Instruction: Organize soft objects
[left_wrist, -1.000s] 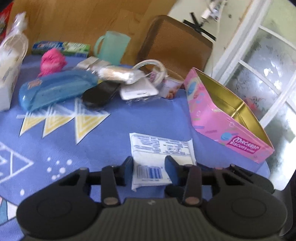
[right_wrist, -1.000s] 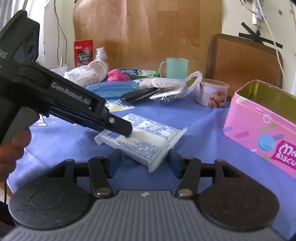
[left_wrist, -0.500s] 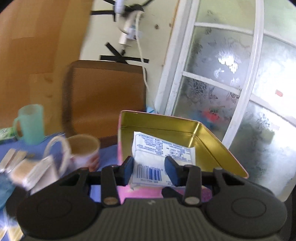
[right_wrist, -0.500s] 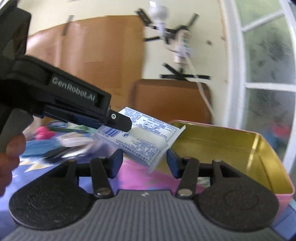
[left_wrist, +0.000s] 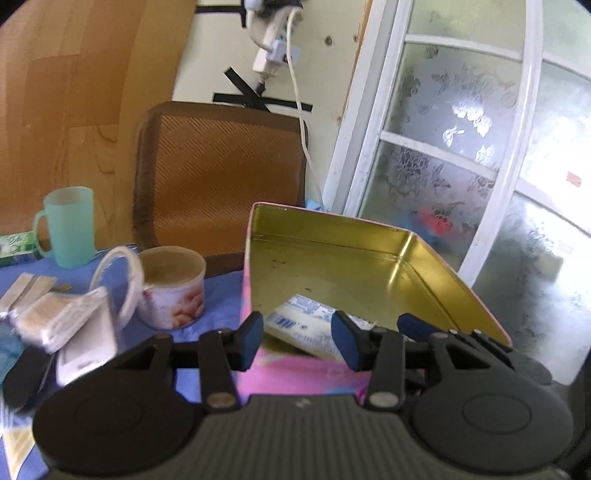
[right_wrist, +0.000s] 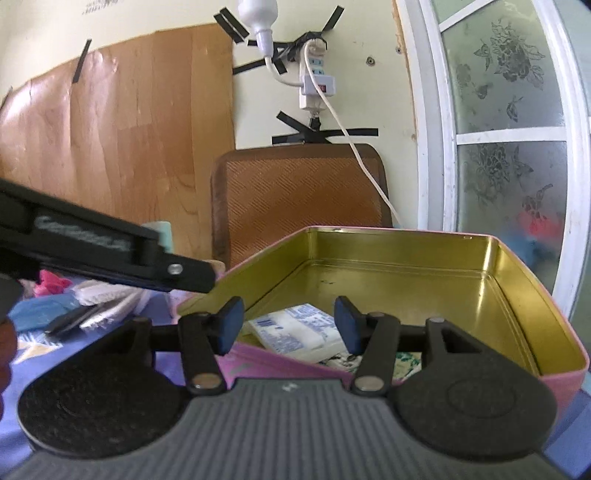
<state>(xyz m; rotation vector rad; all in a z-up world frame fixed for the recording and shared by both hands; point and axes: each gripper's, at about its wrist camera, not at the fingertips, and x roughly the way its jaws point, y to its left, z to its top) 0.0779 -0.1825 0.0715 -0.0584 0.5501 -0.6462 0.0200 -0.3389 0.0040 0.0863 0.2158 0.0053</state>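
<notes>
Jaws apart, packet (right_wrist: 295, 326) seemingly in tin (right_wrist: 406, 266)

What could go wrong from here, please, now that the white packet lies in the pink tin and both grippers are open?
1. The left gripper hangs low at the pink tin wall; pulling back carelessly might bump or drag the tin.
2. The tin sits by the table's edge, so a shove could tip it off.
3. The white packet rests tilted on other items, so later soft objects might not lie flat.

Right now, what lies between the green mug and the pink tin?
In the left wrist view, a baby-print tub stands between green mug and pink tin.
</notes>
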